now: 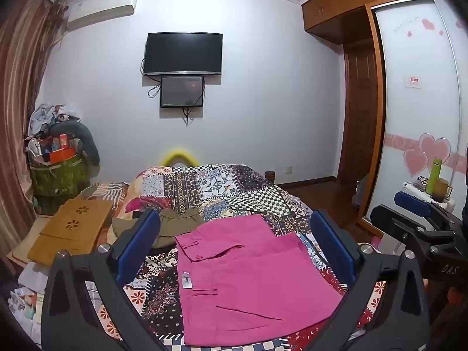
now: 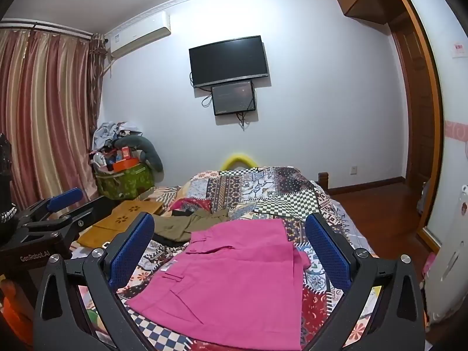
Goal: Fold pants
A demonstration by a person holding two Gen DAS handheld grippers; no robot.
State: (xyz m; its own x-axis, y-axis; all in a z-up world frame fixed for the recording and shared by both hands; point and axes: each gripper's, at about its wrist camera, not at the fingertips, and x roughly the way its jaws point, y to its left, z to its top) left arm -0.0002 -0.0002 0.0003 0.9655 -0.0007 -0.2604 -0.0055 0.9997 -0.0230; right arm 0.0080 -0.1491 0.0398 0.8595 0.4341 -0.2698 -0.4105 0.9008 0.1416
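Observation:
Pink pants (image 1: 248, 280) lie folded in a flat rectangle on the patchwork bedspread (image 1: 219, 187); they show in the right wrist view (image 2: 234, 278) too. My left gripper (image 1: 234, 234) is open and empty, held above the pants, its blue pads wide apart. My right gripper (image 2: 231, 234) is also open and empty above the pants. The right gripper shows at the right edge of the left wrist view (image 1: 415, 207), and the left gripper at the left edge of the right wrist view (image 2: 58, 204).
Olive-green clothing (image 1: 178, 222) lies crumpled just beyond the pants, also in the right wrist view (image 2: 190, 222). A wooden lap tray (image 1: 70, 231) sits at the bed's left. A full green bag (image 1: 58, 172) stands in the corner. A green bottle and mug (image 1: 435, 184) stand at right.

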